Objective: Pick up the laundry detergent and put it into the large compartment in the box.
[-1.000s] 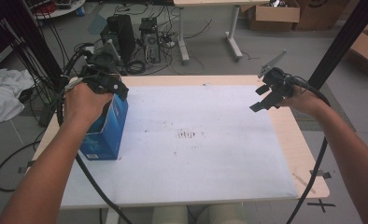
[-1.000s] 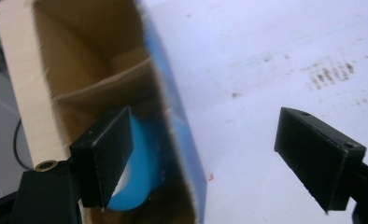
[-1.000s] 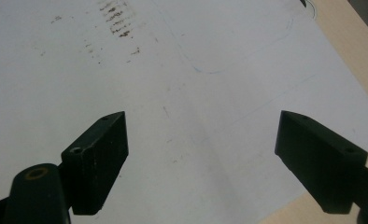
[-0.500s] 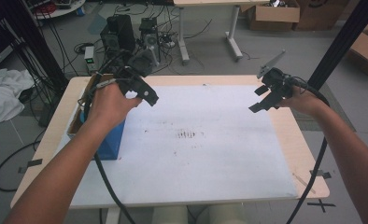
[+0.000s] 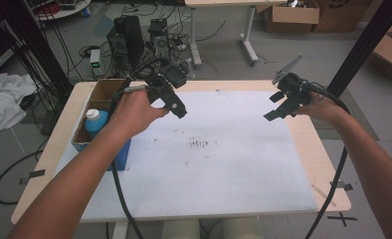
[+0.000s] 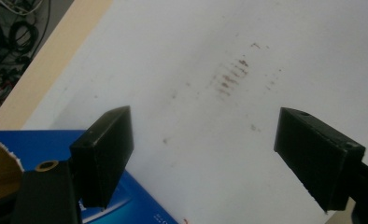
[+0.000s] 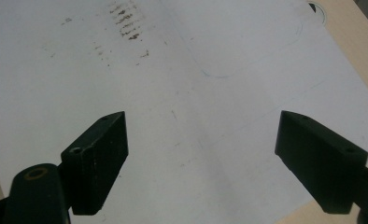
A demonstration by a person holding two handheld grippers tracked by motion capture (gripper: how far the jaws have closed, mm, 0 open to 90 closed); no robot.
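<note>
High view, left to right: a blue box (image 5: 102,137) holding a white-capped bottle (image 5: 95,121) sits at the table's (image 5: 303,144) left edge; beside it the left gripper (image 5: 176,104) hovers released and empty; the right gripper (image 5: 278,107), jaws apart, hangs near the right edge.

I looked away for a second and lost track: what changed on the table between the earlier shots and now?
The left gripper moved from over the blue box toward the middle of the white mat, jaws open and empty. This uncovered the box's open top and a blue bottle with a white cap inside. The right gripper stayed put, open; the box did not move.
</note>
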